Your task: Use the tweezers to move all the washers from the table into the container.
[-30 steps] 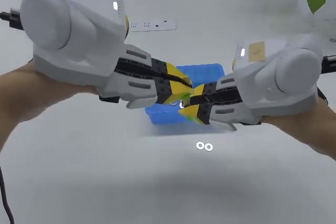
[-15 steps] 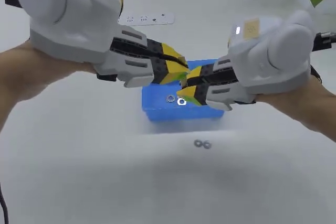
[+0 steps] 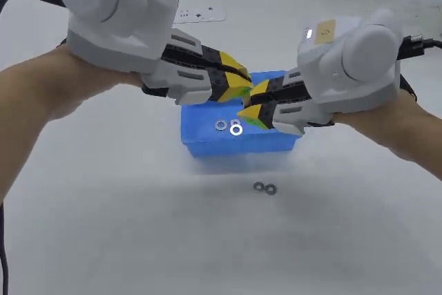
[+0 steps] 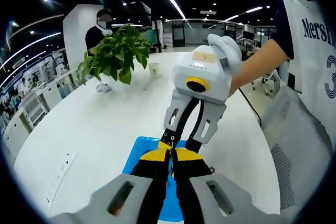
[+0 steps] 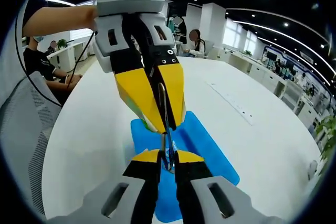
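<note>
While my left gripper [image 3: 244, 86] and right gripper [image 3: 244, 113] hang tip to tip over the container [image 3: 207, 144], jaws narrow on the tweezers [image 5: 164, 124], two washers [image 3: 264, 188] lie on the table [image 3: 138, 240] just near of it, side by side left-right; right gripper nearer.

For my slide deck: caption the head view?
Left gripper and right gripper meet above a blue container holding washers; two more washers lie on the table.
</note>
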Available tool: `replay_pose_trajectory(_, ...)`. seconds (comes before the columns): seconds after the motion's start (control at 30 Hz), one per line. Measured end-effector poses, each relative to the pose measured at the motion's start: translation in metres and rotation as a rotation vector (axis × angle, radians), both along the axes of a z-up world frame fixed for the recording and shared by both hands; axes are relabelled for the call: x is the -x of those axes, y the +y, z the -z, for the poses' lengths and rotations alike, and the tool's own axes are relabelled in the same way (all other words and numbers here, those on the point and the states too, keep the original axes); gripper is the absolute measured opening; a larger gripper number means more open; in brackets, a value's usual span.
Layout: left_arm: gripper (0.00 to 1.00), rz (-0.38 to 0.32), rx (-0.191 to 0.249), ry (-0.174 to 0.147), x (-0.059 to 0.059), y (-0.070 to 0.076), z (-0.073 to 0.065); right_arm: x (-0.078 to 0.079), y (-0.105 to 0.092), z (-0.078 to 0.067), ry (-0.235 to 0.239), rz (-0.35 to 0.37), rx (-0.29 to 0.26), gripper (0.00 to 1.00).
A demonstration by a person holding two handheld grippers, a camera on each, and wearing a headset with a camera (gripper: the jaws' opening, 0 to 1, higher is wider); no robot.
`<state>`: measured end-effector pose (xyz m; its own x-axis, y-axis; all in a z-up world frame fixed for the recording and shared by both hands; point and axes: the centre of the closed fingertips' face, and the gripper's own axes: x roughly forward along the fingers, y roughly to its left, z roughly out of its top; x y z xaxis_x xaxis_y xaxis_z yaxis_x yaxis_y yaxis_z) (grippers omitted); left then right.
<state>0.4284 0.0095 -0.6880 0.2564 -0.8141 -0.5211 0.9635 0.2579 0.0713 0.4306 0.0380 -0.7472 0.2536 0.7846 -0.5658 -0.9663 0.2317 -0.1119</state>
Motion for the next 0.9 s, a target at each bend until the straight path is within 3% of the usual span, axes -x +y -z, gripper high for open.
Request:
replay_pose_trajectory(0.13,0.07,-0.007,-0.021,0.013,-0.003,0.000,0.010,-0.004,-0.001,0.010,0.013,0.005,0.017,0.11)
replay_pose_trajectory(0.53,0.07,0.007,-0.043,0.040,0.004,-0.009,0.021,-0.006,-0.004,0.025,0.043,0.005,0.041,0.11)
replay_pose_trajectory(0.9,0.07,0.023,-0.051,0.032,0.007,-0.010,0.019,-0.006,-0.005,0.022,0.045,0.010,0.041,0.12)
